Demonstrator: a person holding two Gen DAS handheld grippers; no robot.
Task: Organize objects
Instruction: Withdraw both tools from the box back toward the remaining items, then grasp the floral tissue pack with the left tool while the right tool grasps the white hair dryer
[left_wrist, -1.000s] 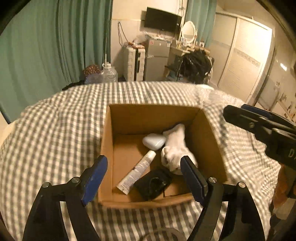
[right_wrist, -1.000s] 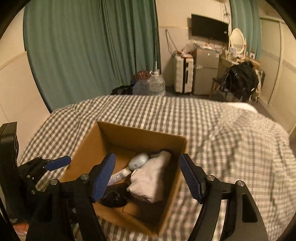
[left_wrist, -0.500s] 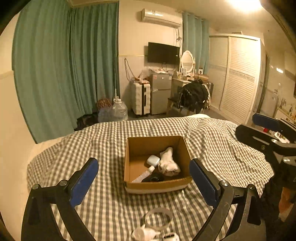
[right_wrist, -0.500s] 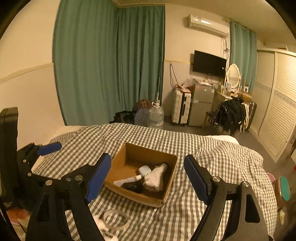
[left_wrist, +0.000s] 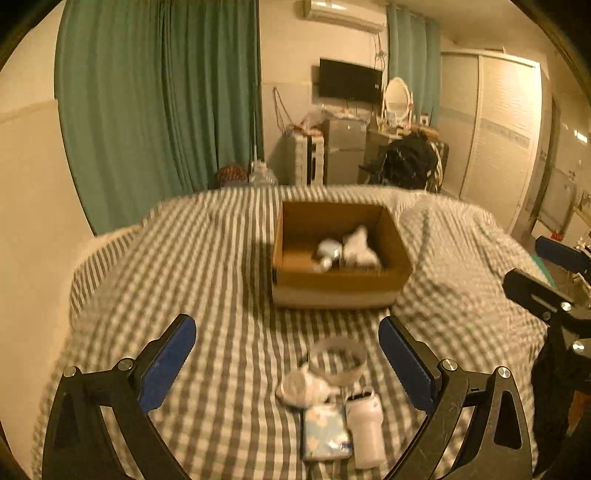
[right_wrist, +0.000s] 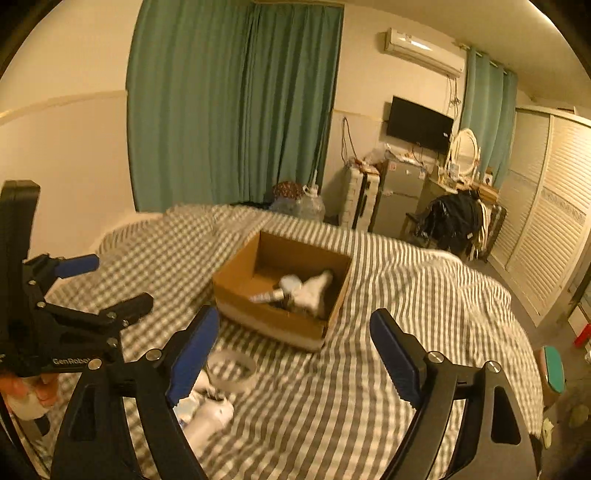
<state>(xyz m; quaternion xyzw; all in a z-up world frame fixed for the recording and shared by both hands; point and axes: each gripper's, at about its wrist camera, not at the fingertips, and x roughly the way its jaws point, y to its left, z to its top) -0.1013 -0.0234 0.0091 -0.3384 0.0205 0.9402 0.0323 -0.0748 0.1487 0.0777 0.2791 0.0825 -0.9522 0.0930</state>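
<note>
At the far left a green curtain (left_wrist: 159, 110) hangs behind the checked bedspread (left_wrist: 207, 266), and nearer me the left gripper (left_wrist: 287, 363) hovers over the bed with its blue-padded jaws spread wide and nothing between them. Just ahead of it and slightly to its right lies the small heap not yet sorted: a white tape ring (left_wrist: 338, 360), a crumpled white piece (left_wrist: 301, 387) touching the ring's near-left edge, a pale blue patterned pouch (left_wrist: 325, 430) and, just beside that on the right, a white bottle (left_wrist: 364, 424). The bottle and pouch lie flat with their long axes running near to far, roughly in line with the gripper's fingers, so a grasp across their width looks natural to me. Farther off, past the heap, sits the cardboard box (left_wrist: 340, 286), already holding a tube, a white rounded thing and a bundle of white cloth, all blurred. To the right, the right gripper (right_wrist: 293, 354) is likewise wide apart and empty; from its side the heap lies low to its left, partly behind its left finger, so I judge the left gripper the nearer and better placed.
</note>
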